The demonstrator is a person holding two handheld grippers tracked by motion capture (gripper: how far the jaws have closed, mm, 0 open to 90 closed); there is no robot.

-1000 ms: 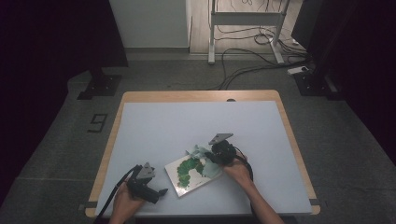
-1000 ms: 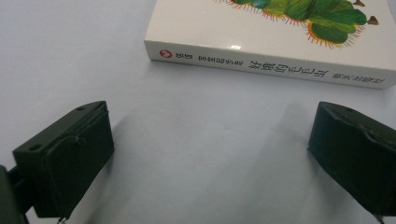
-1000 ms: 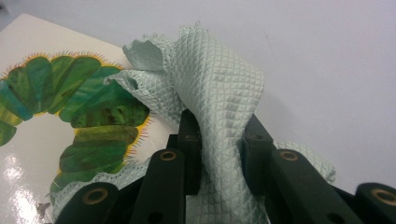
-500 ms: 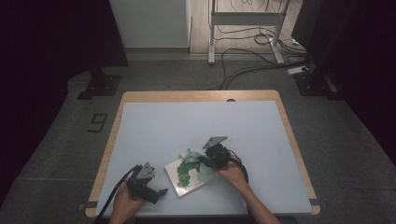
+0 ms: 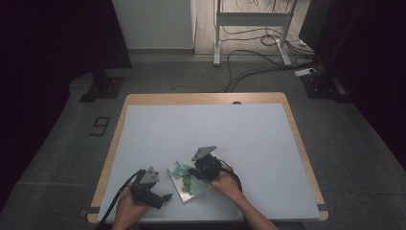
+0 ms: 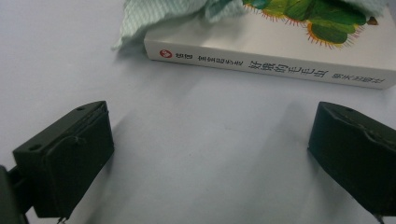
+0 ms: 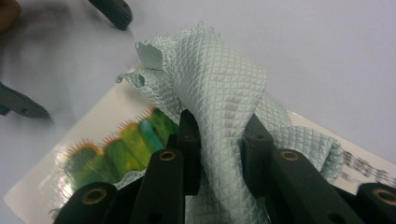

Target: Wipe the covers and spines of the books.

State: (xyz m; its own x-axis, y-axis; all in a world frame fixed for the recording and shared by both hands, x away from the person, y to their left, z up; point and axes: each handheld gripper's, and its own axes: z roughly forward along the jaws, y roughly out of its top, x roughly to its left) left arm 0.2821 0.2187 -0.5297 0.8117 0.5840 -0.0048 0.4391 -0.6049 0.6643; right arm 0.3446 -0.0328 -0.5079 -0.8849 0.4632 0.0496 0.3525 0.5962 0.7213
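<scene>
Room lies open across most of the pale table point(image 5: 239, 134): its far half and right side are bare, while the work sits close to the near edge, left of centre. The picture book point(image 5: 187, 181) lies flat there with its white spine point(image 6: 271, 63) turned toward the left gripper point(image 5: 160, 197), and a strip of bare tabletop separates that spine from the gripper's black jaws. Those jaws stand spread wide apart with nothing between them, resting low near the table's front left edge.

The right gripper point(image 7: 219, 140) is over the book, its jaws pinching a pale green quilted cloth point(image 7: 219, 88). The cloth is bunched between the two black fingers point(image 7: 189, 140) and rises out past their tips in a crumpled fold, draping over the book's far corner and onto the cover's green caterpillar picture point(image 7: 121, 144).

From the high view the right gripper point(image 5: 203, 167) and the hand behind it hide much of the cloth and part of the cover. In the left gripper view the book is cut off at the top and right edges. Whether the cloth presses flat on the cover or hangs just above it is hard to tell; it appears to touch.
</scene>
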